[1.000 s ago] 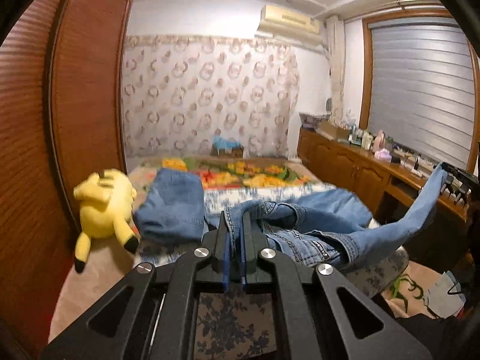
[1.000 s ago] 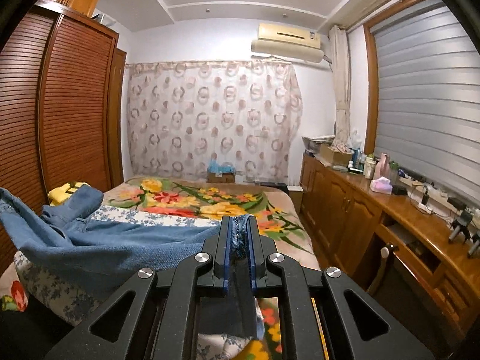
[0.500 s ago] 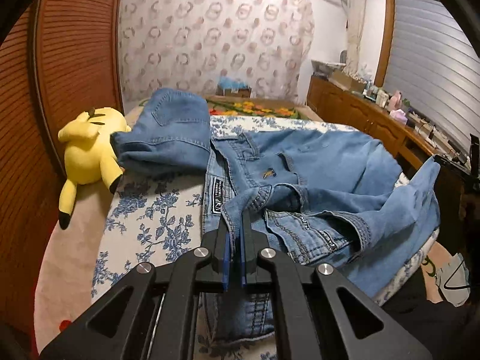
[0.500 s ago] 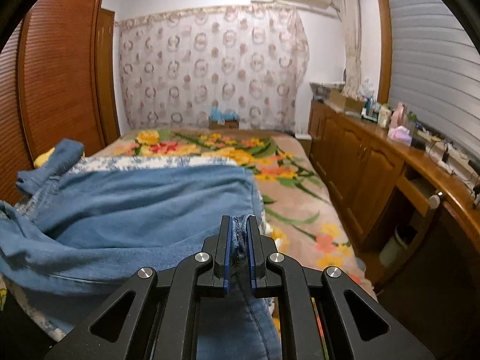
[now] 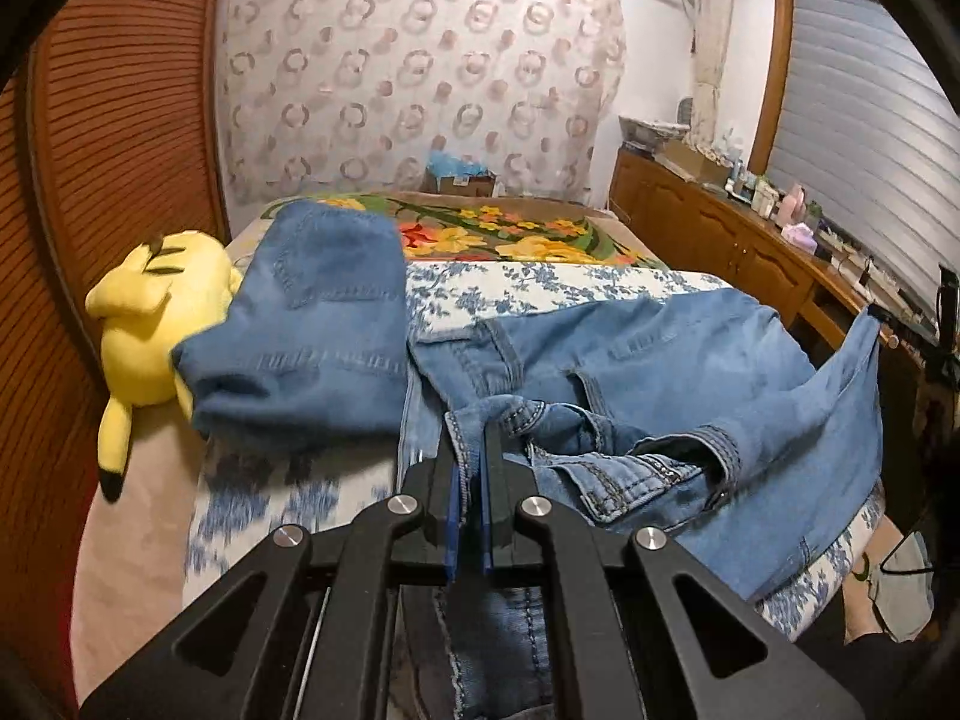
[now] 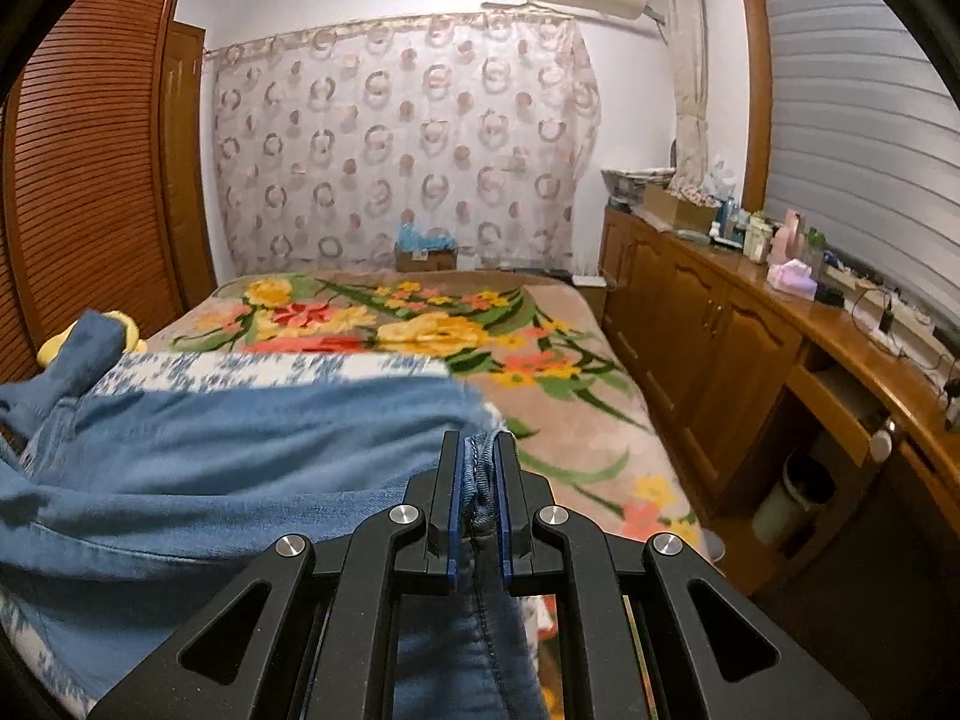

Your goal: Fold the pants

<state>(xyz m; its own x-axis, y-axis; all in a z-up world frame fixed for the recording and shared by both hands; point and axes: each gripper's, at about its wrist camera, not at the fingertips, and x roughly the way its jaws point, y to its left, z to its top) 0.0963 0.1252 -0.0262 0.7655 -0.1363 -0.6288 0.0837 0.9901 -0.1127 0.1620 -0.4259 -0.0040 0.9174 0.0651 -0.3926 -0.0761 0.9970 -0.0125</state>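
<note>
While clamped, jeans [image 5: 690, 372], cardboard box [image 6: 425, 257] contents unclear

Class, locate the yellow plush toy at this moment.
In the left wrist view, the yellow plush toy lies at the bed's left edge, against the wooden wardrobe and touching the folded jeans.

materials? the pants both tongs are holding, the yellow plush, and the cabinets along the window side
Pants: denim, apparently cotton, light-blue washed; contrast stitching, twill look, rivets. Yellow plush: soft synthetic fleece by the look, matte, stuffed shape. Cabinets: wood or wood veneer, glossy brown; raised-panel doors, sheen on top. Left tongs and right tongs are each shut on the pants.
</note>
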